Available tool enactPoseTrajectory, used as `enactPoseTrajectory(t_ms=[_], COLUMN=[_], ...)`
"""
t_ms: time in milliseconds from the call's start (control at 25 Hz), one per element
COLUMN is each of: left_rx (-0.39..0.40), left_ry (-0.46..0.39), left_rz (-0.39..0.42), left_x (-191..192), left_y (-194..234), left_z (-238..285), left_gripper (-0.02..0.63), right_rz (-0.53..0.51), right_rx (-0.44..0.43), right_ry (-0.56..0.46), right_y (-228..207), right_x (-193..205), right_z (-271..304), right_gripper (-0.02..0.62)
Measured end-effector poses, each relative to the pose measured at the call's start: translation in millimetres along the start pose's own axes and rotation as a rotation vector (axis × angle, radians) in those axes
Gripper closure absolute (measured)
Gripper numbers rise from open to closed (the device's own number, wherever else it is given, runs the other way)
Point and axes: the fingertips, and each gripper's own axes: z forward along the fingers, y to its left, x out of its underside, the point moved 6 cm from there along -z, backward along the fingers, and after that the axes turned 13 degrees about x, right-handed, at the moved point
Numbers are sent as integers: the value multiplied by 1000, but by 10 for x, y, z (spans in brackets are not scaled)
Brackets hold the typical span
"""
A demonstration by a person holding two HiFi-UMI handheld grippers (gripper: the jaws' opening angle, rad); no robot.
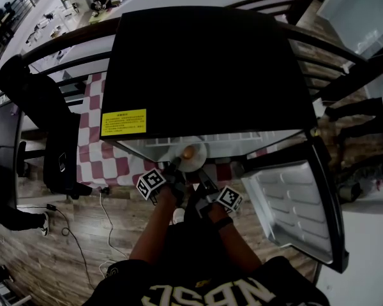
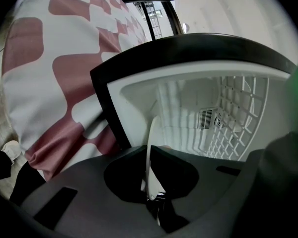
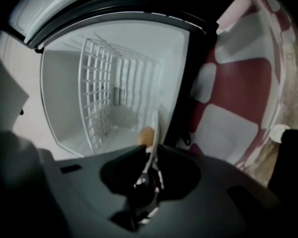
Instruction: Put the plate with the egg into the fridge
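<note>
Plate with the egg held at the open mouth of the fridge

The black fridge [image 1: 204, 69] stands with its door [image 1: 293, 203] swung out to the right, and the white plate [image 1: 193, 160] sits level at the front lip of its white interior with the brown egg [image 1: 188, 152] lying on it. The left gripper [image 1: 172, 171] is clamped narrowly on the plate's near rim, which shows edge-on between its jaws in the left gripper view. The right gripper [image 1: 204, 183] stands just beside it, jaws likewise narrow and closed on the same rim, with the egg just past its tips. A white wire shelf [image 3: 97, 93] spans the compartment behind the plate. A red-and-white checked cloth [image 1: 96, 152] hangs beside the fridge.
</note>
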Motion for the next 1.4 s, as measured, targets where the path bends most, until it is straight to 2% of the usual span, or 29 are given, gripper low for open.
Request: enactPoseTrajectory(t_ms=[360, 520, 800, 920, 1040, 1240, 1400], left_rx=[4, 4, 12, 0, -8, -5, 24], left_ry=[-13, -14, -8, 16, 55, 92, 140], left_rz=[-8, -7, -12, 6, 23, 40, 41], left_x=[-11, -19, -30, -51, -63, -101, -91], left_y=[10, 14, 17, -7, -42, -50, -106], left_z=[5, 5, 22, 40, 56, 37, 66], left_gripper=[568, 568, 568, 566, 566, 560, 491], right_rz=[6, 9, 49, 81, 102, 101, 111], right_rx=[10, -88, -49, -28, -43, -42, -17], right_ry=[48, 55, 40, 31, 12, -1, -30], right_y=[55, 153, 152, 186, 203, 204, 220], right_x=[135, 186, 202, 188, 166, 143, 108], right_z=[95, 200, 293, 290, 310, 342, 357], right_gripper=[520, 525, 554, 558, 561, 561, 563])
